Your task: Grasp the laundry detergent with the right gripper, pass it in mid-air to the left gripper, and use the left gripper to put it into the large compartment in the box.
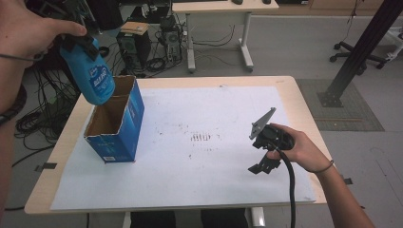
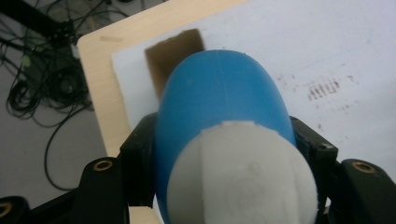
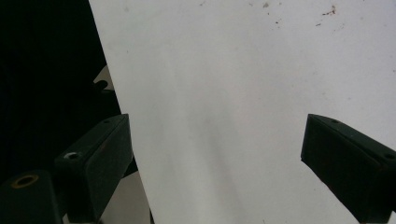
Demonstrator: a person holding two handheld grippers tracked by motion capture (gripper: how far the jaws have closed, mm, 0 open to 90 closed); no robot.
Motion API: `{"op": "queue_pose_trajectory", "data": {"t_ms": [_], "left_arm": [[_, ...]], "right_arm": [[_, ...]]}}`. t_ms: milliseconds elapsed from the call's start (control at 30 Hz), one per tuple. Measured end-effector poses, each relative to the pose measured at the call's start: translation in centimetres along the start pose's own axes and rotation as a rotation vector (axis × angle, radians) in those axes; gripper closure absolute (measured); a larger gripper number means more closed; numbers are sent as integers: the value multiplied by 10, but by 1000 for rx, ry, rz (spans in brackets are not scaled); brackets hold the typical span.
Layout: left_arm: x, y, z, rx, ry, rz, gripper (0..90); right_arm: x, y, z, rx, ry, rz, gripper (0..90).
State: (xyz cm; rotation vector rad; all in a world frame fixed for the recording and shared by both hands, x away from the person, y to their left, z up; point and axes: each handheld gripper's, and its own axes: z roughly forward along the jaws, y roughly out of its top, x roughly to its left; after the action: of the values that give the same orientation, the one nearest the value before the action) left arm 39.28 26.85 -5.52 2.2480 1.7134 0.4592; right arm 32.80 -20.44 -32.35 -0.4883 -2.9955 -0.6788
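Observation:
High at the left of the high view, a blue bottle (image 1: 93,76) with white lettering hangs bottom-down over the open top of a blue cardboard box (image 1: 121,124). My left gripper (image 1: 78,43) is shut on its upper part. In the left gripper view the black jaws clamp the blue bottle (image 2: 219,107) on both sides, its white end (image 2: 243,184) faces the camera, and the box's brown inside (image 2: 173,56) lies beyond. My right gripper (image 1: 261,156) rests low over the white sheet (image 1: 214,118) at the right, open, with nothing between its fingers (image 3: 107,154).
The box stands near the table's left edge (image 1: 62,142). Cables and computer towers (image 1: 133,47) lie on the floor beyond the left side. A white desk (image 1: 218,9) stands behind, and a black frame post (image 1: 354,52) rises at the far right.

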Motion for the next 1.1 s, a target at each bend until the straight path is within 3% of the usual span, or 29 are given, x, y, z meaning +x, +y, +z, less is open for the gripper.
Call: {"op": "queue_pose_trajectory", "data": {"t_ms": [33,200,1100], "left_arm": [[6,-2,1,-3,-3,-19,379],[9,-4,3,-7,-2,-32,379],[12,-14,32,13,-23,-57,379]], "right_arm": [[0,0,0,1,0,0,90],[-1,0,0,7,-9,1,90],[1,1,4,7,-3,1,90]]}}
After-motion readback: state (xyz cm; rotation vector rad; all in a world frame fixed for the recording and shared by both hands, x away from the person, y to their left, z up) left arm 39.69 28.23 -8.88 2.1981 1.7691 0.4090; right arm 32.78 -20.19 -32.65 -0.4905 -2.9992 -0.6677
